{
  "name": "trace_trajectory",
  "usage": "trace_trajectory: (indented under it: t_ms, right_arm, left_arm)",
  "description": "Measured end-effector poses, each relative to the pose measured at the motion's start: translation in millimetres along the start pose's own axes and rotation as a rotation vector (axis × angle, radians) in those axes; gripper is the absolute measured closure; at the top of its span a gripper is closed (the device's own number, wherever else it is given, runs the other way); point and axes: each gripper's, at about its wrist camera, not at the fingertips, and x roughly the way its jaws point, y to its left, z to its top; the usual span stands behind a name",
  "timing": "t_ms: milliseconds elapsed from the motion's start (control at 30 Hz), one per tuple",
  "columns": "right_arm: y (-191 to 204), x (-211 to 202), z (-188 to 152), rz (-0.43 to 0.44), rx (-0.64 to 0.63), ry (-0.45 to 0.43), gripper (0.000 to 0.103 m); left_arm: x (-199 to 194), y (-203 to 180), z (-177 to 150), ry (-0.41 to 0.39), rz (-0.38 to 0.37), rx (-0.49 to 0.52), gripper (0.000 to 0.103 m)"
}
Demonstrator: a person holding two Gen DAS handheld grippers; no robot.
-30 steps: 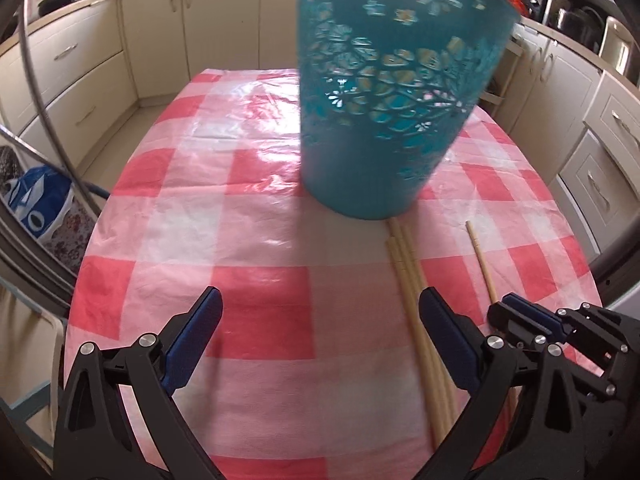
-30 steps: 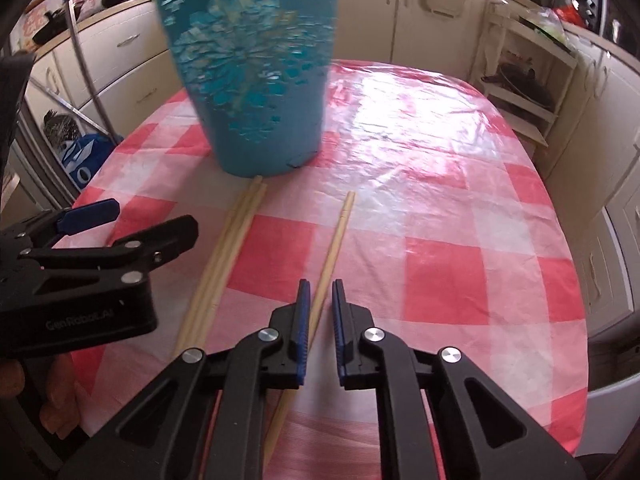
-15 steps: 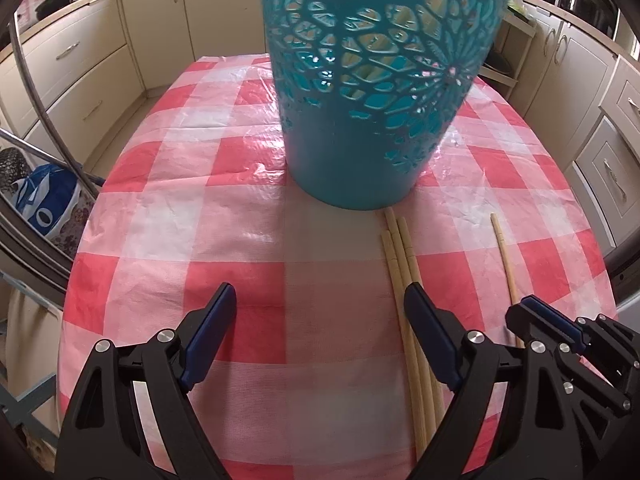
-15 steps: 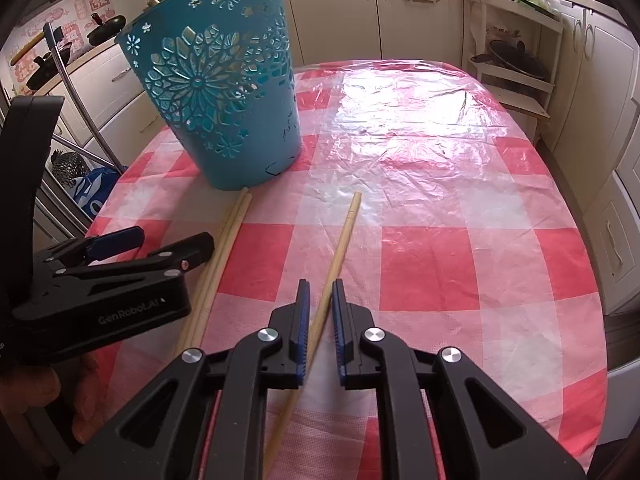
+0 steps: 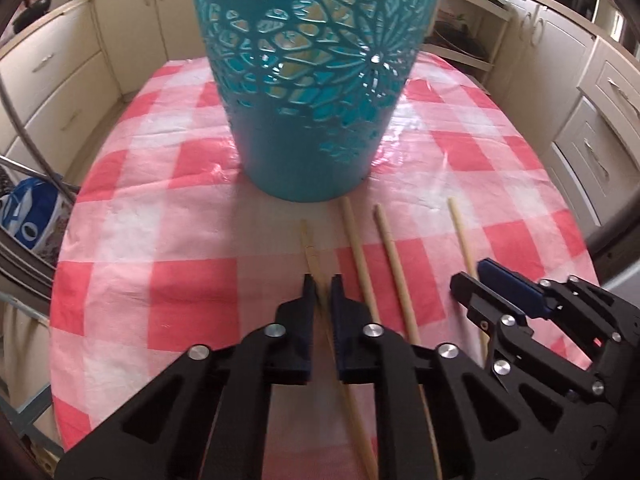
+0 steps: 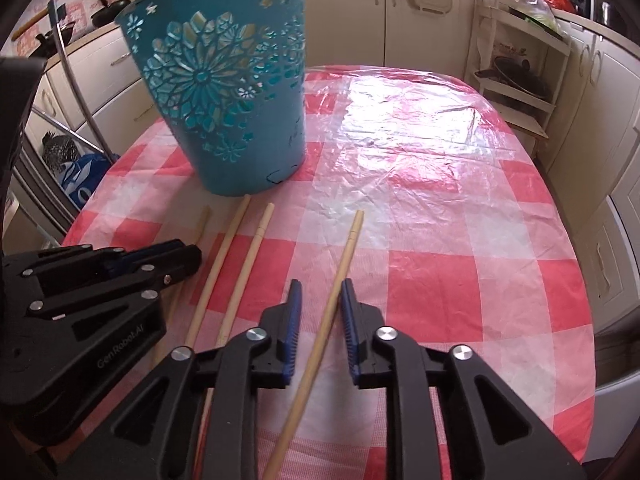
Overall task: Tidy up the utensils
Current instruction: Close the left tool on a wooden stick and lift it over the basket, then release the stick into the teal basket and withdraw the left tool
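Note:
A teal cut-out basket (image 5: pixel 312 80) stands upright on the red-and-white checked table (image 5: pixel 160 300); it also shows in the right wrist view (image 6: pixel 232 92). Several wooden chopsticks lie in front of it. My left gripper (image 5: pixel 321 284) is shut on the leftmost chopstick (image 5: pixel 310 248), which looks blurred. Two chopsticks (image 5: pixel 360 264) lie just right of it. My right gripper (image 6: pixel 320 296) is open with the rightmost chopstick (image 6: pixel 340 276) lying between its jaws, untouched. The left gripper (image 6: pixel 176 256) shows at the left of the right wrist view.
Cream kitchen cabinets (image 6: pixel 600 92) ring the table. A white shelf rack with pans (image 6: pixel 516 80) stands at the back right. A blue bag (image 5: pixel 28 220) sits on the floor at the left. The table's right half (image 6: pixel 460 200) holds only the plastic cover.
My left gripper has closed from wide open onto the leftmost chopstick and pulled it apart from the bundle. My right gripper has opened from shut around the rightmost chopstick.

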Motion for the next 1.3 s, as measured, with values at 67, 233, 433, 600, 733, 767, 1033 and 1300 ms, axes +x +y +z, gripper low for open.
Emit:
trace_trajectory:
  t_ms: [67, 233, 433, 600, 733, 767, 1033, 1300]
  right_arm:
    - [-2.2, -0.9, -0.7, 0.010, 0.004, 0.004, 0.088]
    - [-8.1, -1.9, -2.0, 0.032, 0.027, 0.009, 0.089]
    - [-8.7, -2.8, -3.2, 0.034, 0.032, 0.009, 0.089]
    - [-10.1, -5.2, -5.4, 0.040, 0.029, 0.007, 0.089]
    - [-10.2, -5.5, -5.5, 0.043, 0.032, 0.007, 0.089]
    - [-10.5, -5.4, -5.3, 0.043, 0.032, 0.007, 0.089]
    - [-14.1, -5.5, -5.0, 0.056, 0.029, 0.004, 0.089]
    - [-11.8, -5.2, -4.7, 0.056, 0.011, 0.003, 0.089]
  left_arm:
    - [-4.5, 3.1, -2.1, 0.010, -0.053, -0.013, 0.098]
    - [-45.4, 15.9, -7.7, -0.052, -0.166, -0.046, 0.098]
    - [-125.1, 29.4, 14.8, -0.283, -0.284, -0.089, 0.098]
    - [-178.0, 34.1, 46.8, -0.455, -0.317, -0.103, 0.098]
    - [-200.6, 37.6, 76.5, -0.554, -0.296, -0.098, 0.098]
    - [-202.2, 37.0, 84.5, -0.575, -0.286, -0.099, 0.098]
    - [-183.8, 29.0, 147.1, -0.716, -0.181, -0.116, 0.098]
    - [-138.8, 27.5, 184.4, -0.764, -0.021, -0.157, 0.098]
